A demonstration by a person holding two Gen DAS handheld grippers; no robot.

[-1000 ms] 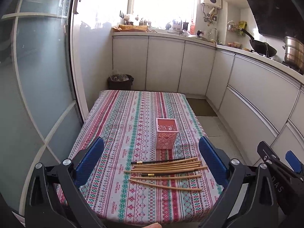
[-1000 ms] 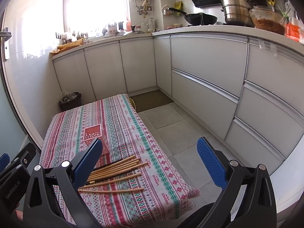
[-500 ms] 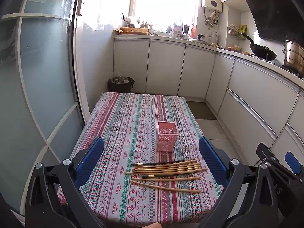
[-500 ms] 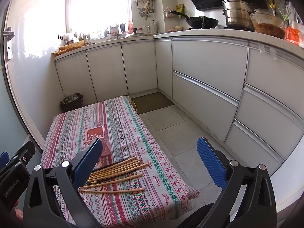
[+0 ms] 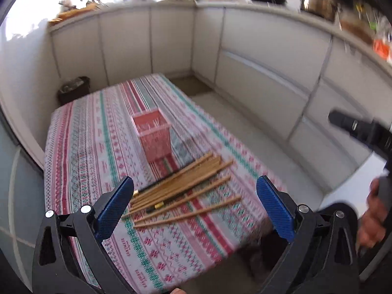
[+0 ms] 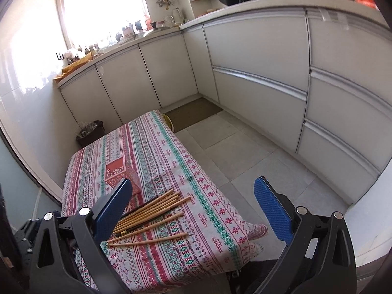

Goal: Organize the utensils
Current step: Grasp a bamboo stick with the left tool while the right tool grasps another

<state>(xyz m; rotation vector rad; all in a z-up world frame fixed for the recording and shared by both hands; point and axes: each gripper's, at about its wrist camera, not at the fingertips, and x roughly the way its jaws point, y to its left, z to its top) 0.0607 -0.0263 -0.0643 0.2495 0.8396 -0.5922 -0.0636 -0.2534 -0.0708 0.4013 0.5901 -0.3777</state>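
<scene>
**Open Tongs Hover Short of Scattered Chopsticks**

Both tongs hang over the near edge of the striped tablecloth [image 6: 215, 210], jaws spread wide and holding nothing. The left gripper [image 5: 196, 205] looks almost straight at the chopsticks [image 5: 181, 191], which lie ahead of and below its blue pads, framed in the gap between them. From the right gripper [image 6: 193, 210] the same chopsticks [image 6: 149, 218] sit ahead and off to its left, partly behind the left pad. By that reading, the left hand is the better placed. The sticks' long axes run crosswise to both tongs, slanting up toward the right, most bunched together and two lying loose nearer the tongs. The pink holder [image 5: 153, 137] stands upright just beyond the bundle, farther from both tongs. The left view is motion-blurred.
</scene>
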